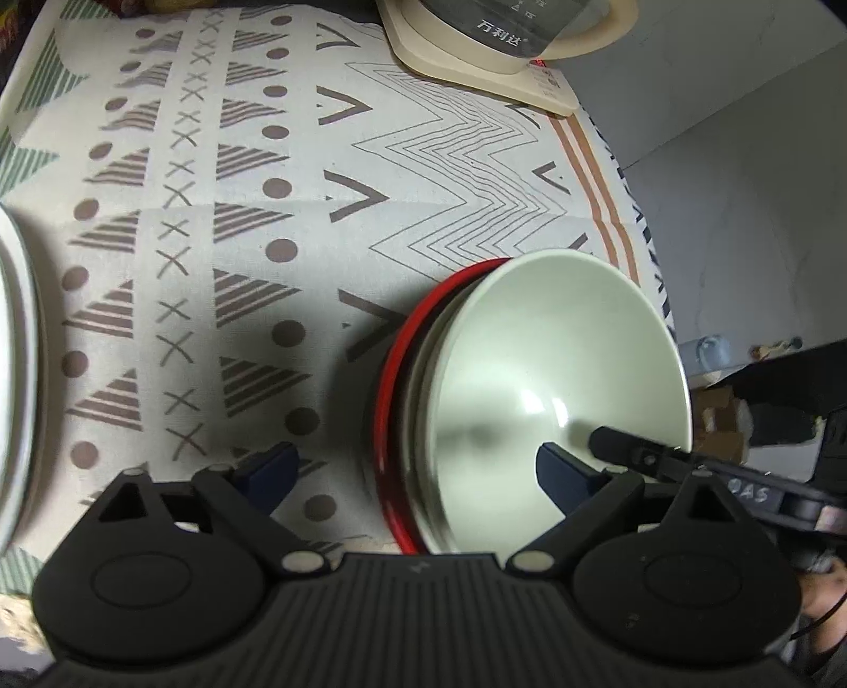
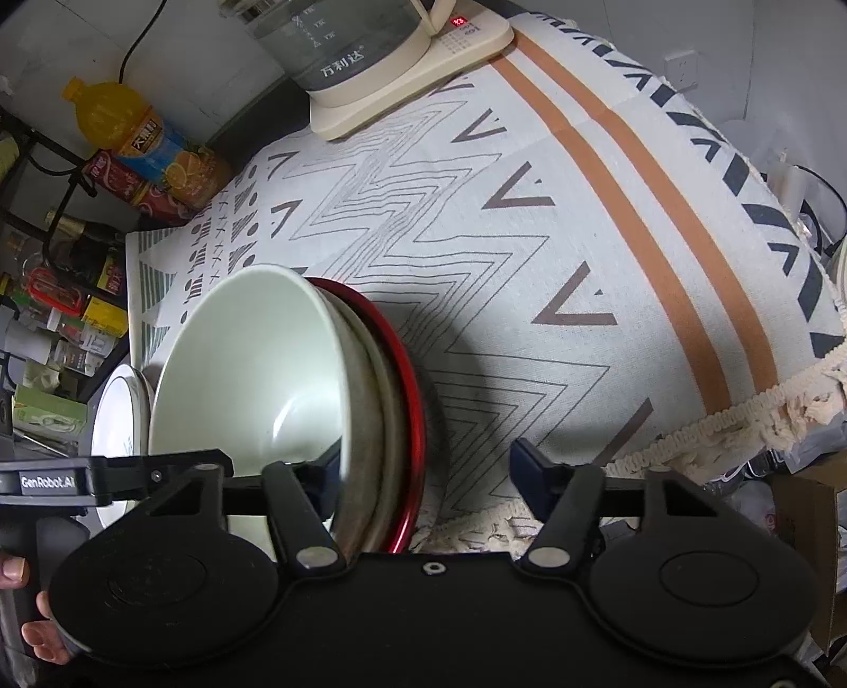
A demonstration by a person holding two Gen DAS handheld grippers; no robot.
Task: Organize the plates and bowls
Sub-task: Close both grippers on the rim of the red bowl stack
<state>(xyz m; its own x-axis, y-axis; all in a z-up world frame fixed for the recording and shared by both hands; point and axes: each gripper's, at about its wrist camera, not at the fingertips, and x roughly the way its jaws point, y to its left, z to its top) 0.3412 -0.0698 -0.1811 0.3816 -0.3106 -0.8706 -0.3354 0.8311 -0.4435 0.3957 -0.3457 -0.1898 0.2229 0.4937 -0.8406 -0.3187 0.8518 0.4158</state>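
Table under a patterned tablecloth [image 2: 529, 222]: grey zigzags, chevrons, triangles, dots, crosses; two orange stripes and a row of dark marks toward one edge, which ends in a cream fringe [image 2: 741, 418].

Kettle [image 2: 365, 42] with clear jug on a cream base stands at the far edge of the cloth; red display lit on the base.

Left of the kettle, beyond the cloth: orange juice bottle [image 2: 132, 137], then a dark rack [image 2: 58, 264] crowded with bottles and packets.

Behind the kettle: pale wall [image 2: 212, 58], with a socket [image 2: 683, 66] to the right.

Hard shadows on the cloth.
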